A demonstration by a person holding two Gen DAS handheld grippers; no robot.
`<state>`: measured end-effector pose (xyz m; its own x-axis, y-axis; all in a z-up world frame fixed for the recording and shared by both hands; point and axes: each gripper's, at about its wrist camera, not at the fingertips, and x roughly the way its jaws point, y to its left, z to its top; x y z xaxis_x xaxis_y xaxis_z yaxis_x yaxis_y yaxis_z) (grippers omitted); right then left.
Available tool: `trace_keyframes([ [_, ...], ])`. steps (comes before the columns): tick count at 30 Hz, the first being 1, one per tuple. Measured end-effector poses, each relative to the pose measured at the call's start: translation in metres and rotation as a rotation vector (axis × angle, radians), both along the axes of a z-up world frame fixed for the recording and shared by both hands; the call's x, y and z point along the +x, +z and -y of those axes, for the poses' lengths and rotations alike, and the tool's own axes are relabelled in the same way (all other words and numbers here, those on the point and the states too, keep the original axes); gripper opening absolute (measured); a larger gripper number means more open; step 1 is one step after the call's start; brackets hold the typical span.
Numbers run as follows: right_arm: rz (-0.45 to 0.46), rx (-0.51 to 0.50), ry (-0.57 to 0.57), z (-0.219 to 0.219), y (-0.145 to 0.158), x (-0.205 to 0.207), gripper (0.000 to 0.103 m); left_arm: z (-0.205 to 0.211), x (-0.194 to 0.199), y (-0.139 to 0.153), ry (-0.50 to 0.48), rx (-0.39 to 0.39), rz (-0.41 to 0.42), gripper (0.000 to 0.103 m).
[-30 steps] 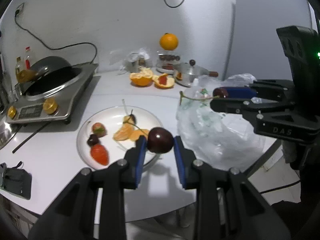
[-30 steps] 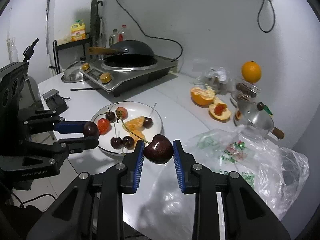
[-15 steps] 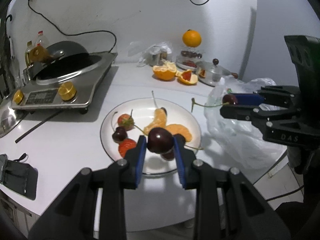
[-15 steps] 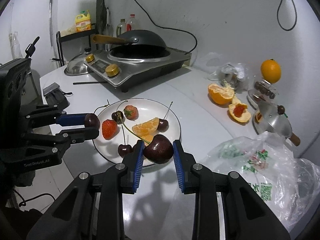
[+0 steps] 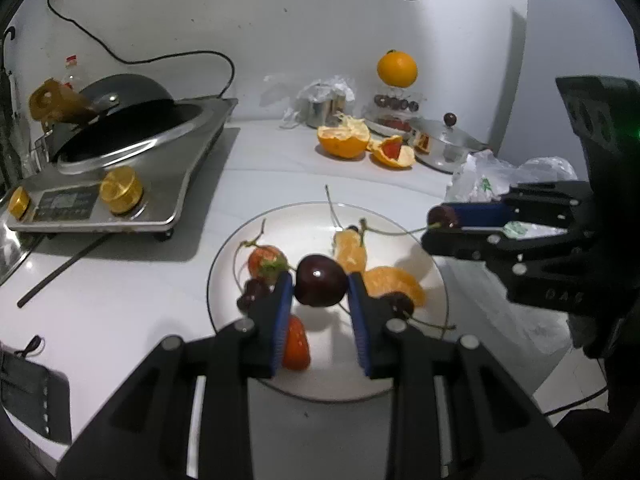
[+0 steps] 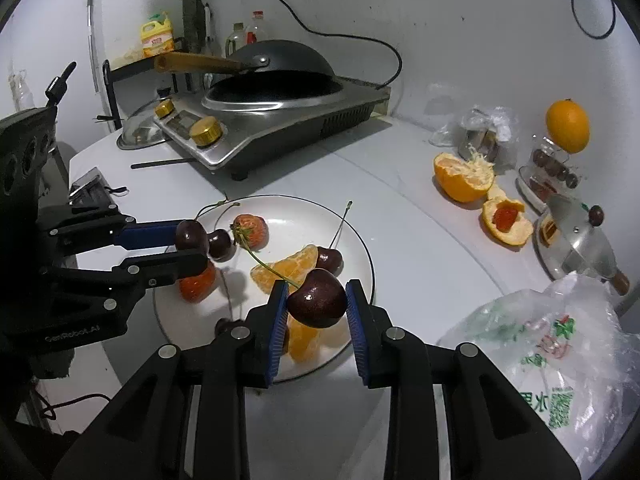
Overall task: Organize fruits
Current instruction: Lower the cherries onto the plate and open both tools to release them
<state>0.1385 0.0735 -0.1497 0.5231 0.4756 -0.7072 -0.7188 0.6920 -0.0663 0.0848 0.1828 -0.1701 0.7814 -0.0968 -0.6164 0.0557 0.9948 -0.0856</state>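
Note:
A white plate (image 5: 312, 380) (image 6: 288, 208) holds strawberries (image 6: 251, 232), orange segments (image 6: 288, 266) and several dark cherries. My left gripper (image 5: 320, 292) is shut on a dark cherry (image 5: 321, 285) just above the plate's middle; it also shows in the right wrist view (image 6: 192, 242). My right gripper (image 6: 317, 300) is shut on a second dark cherry (image 6: 318, 298) with a long stem, above the plate's near right rim; it also shows in the left wrist view (image 5: 440, 222) at the plate's right edge.
An induction cooker with a black wok (image 5: 120, 160) stands at back left. Peeled orange halves (image 5: 344, 142), a whole orange (image 5: 397, 69) on a jar and a steel pot lid (image 5: 448, 148) are at the back. A clear plastic bag (image 6: 560, 352) lies right of the plate.
Both grippers have moved with their cherries from beside the plastic bag to over the plate. Both have stayed shut.

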Motion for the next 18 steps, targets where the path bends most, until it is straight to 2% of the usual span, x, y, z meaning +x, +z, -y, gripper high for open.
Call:
trace_keyframes([
  [9, -0.034, 0.006, -0.001, -0.010, -0.015, 0.024, 0.031, -0.007, 0.026, -0.013, 0.007, -0.018, -0.032, 0.029],
  [18, -0.069, 0.008, -0.019, -0.013, -0.029, 0.039, 0.031, -0.006, 0.036, -0.023, 0.009, -0.024, -0.072, 0.030],
])
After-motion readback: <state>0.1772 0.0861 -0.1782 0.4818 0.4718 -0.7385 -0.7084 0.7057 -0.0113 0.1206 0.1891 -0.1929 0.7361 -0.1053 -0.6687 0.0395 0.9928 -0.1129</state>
